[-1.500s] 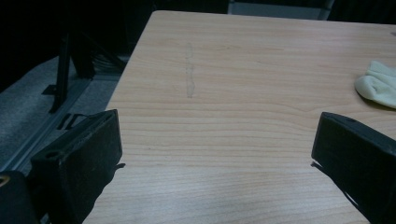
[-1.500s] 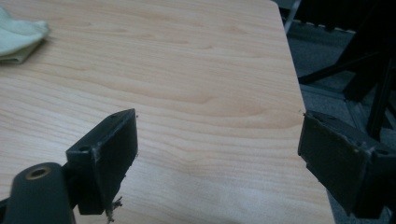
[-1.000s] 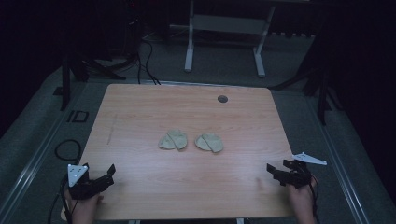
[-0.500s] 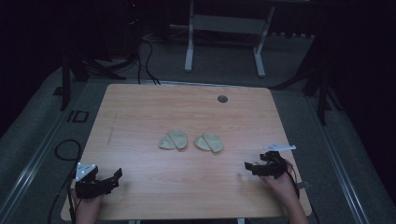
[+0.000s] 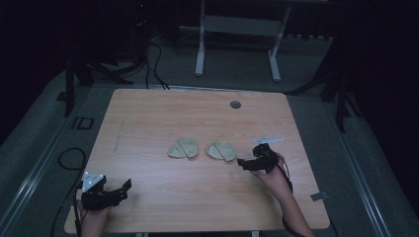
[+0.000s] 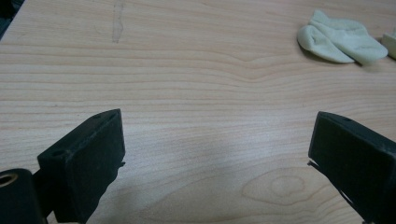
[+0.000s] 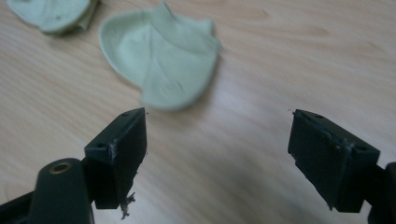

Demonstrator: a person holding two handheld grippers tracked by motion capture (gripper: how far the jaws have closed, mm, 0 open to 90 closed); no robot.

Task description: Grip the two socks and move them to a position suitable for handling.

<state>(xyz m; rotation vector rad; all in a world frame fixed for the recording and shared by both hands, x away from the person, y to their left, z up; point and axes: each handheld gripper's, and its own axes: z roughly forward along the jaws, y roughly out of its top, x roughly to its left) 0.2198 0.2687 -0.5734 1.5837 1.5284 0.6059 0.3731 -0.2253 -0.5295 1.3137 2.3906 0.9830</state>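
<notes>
While both tongs are held wide open and empty, two pale green socks are seen lying near the middle of the wooden worktop (image 5: pixel 148 123).

The right tongs (image 5: pixel 245 162) are aimed at the right sock (image 5: pixel 222 150), just beside it, apart. That sock (image 7: pixel 161 53) is folded flat and rounded. The left tongs (image 5: pixel 118 190) are held low at the near left corner, well apart from the left sock (image 5: pixel 183 148).
</notes>
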